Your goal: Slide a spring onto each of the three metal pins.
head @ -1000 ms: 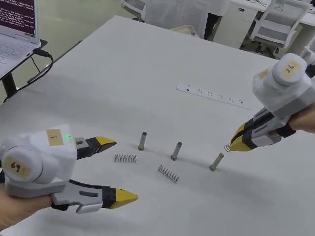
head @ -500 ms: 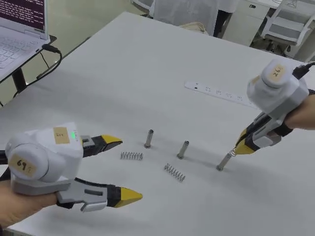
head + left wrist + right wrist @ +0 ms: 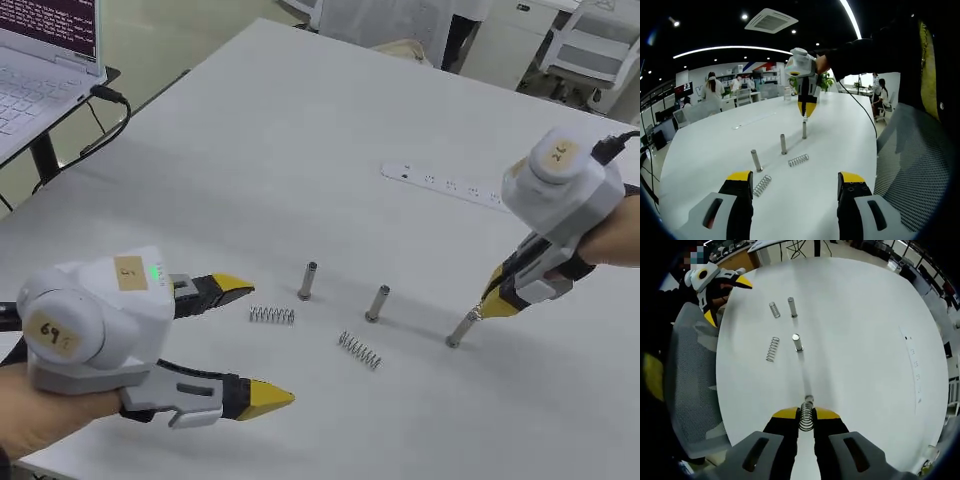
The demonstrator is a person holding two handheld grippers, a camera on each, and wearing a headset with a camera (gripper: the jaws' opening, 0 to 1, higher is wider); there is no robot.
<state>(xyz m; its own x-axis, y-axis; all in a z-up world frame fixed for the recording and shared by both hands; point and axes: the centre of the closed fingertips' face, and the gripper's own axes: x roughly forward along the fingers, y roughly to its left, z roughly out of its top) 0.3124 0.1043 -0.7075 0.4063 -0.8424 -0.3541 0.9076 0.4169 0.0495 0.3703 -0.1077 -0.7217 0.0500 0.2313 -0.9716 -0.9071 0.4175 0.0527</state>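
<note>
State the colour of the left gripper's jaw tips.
Yellow on the left gripper; clearest in the head view.

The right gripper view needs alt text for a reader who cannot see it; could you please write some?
The right gripper holds a spring between its yellow-tipped jaws, at the top of the nearest metal pin on a white table. Beyond stand two more bare pins, with two loose springs lying beside them.
</note>
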